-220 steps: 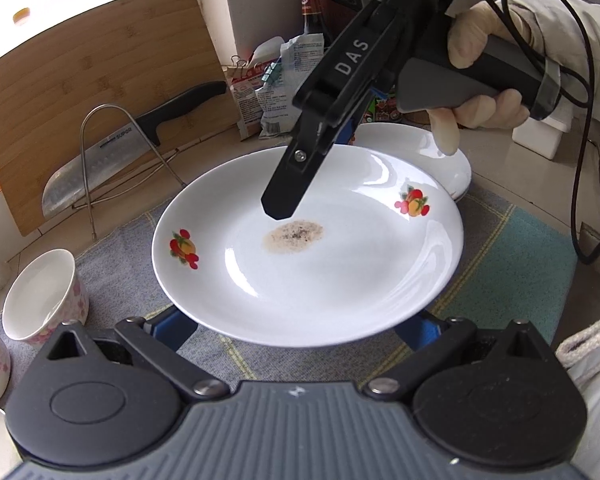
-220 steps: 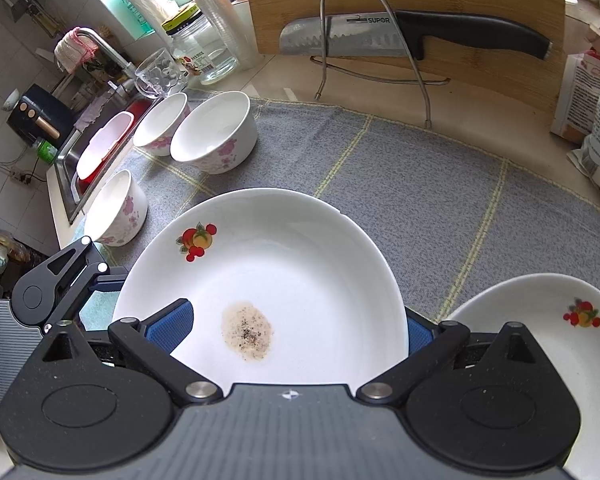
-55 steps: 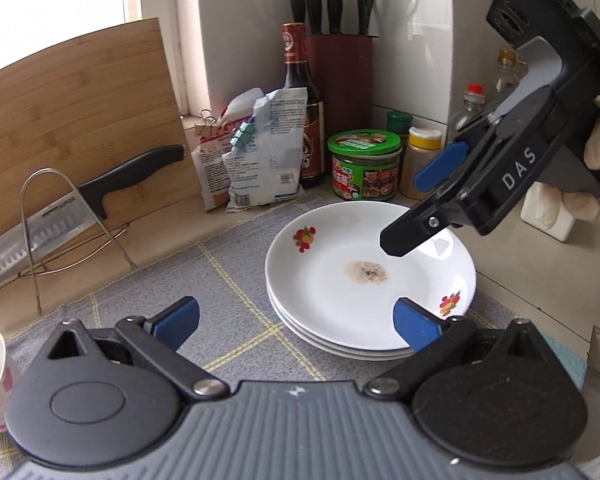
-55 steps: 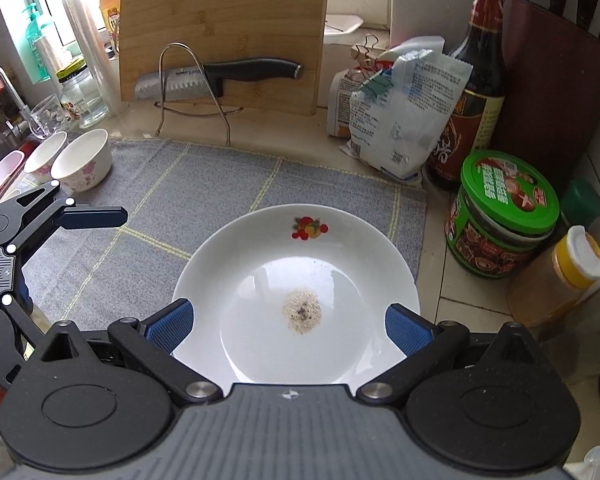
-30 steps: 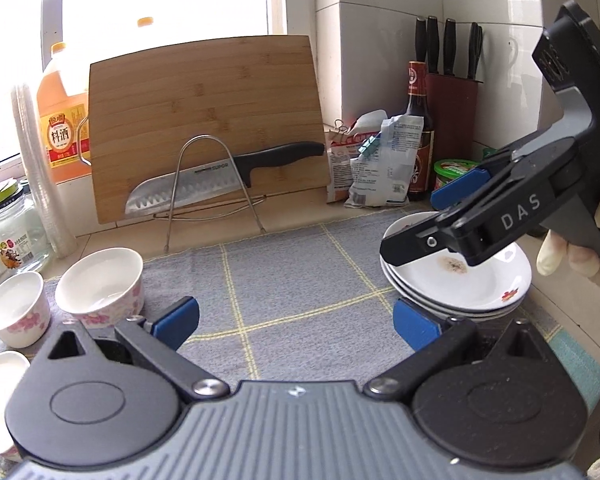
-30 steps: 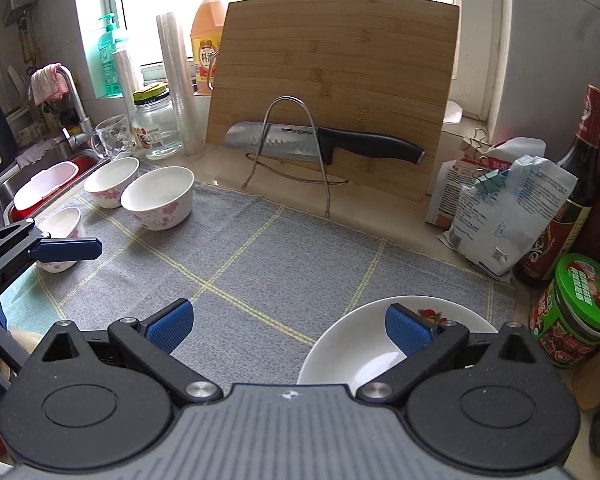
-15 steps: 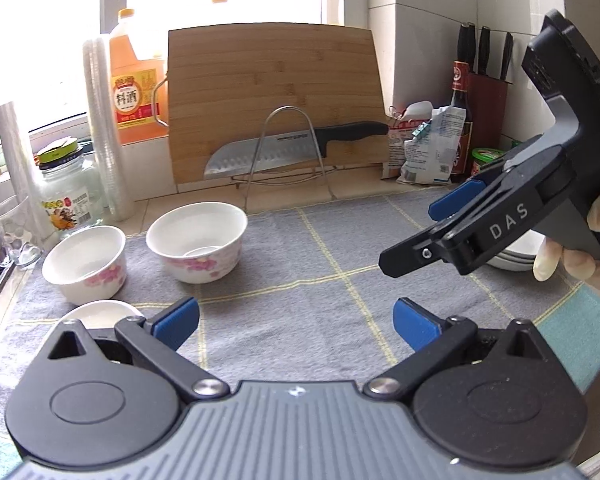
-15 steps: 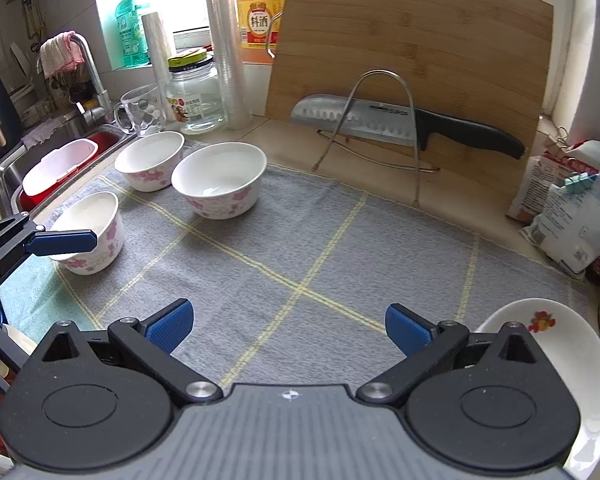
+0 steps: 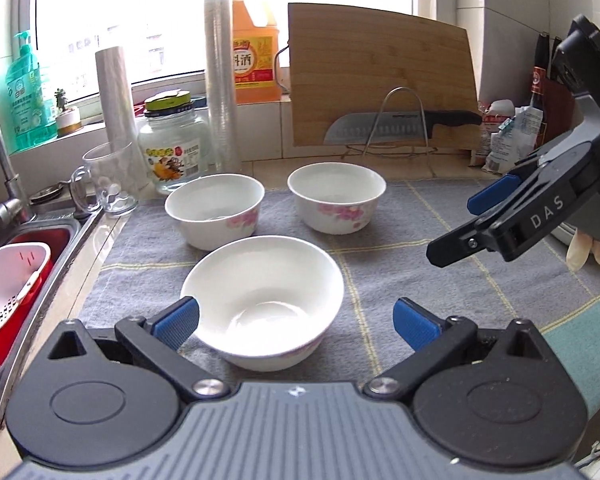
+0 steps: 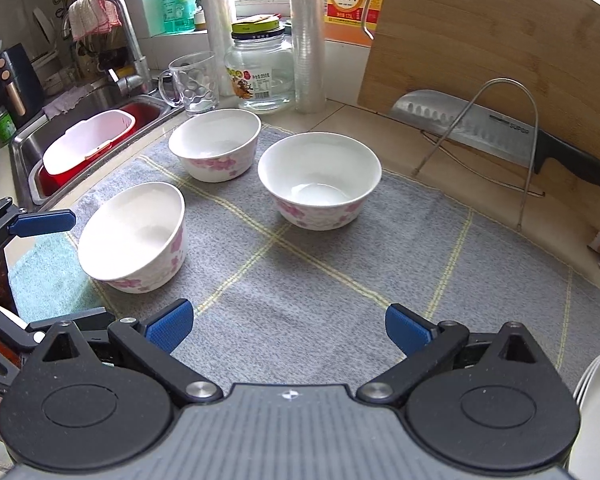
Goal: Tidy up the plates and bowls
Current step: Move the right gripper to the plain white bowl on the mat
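Three white bowls with pink flowers stand on the grey mat. The nearest bowl (image 9: 266,300) sits between the open jaws of my left gripper (image 9: 294,320), untouched; it also shows in the right wrist view (image 10: 134,236). Two more bowls (image 9: 215,216) (image 9: 336,200) stand behind it, also in the right wrist view (image 10: 216,144) (image 10: 320,180). My right gripper (image 10: 286,330) is open and empty over the bare mat, and shows from the side in the left wrist view (image 9: 472,224). The stack of plates (image 10: 598,412) lies at the right edge.
A sink (image 10: 84,120) with a pink basket lies left of the mat. A glass mug (image 10: 192,80), a jar (image 10: 260,72) and a cup stack stand behind the bowls. A cutting board (image 10: 480,44) and a knife on a wire rack (image 10: 496,128) stand at the back right.
Both grippers have swung left from the plate stack to the bowls. The nearest bowl now lies between my left gripper's jaws. Earlier the stained plate was set on the stack and let go.
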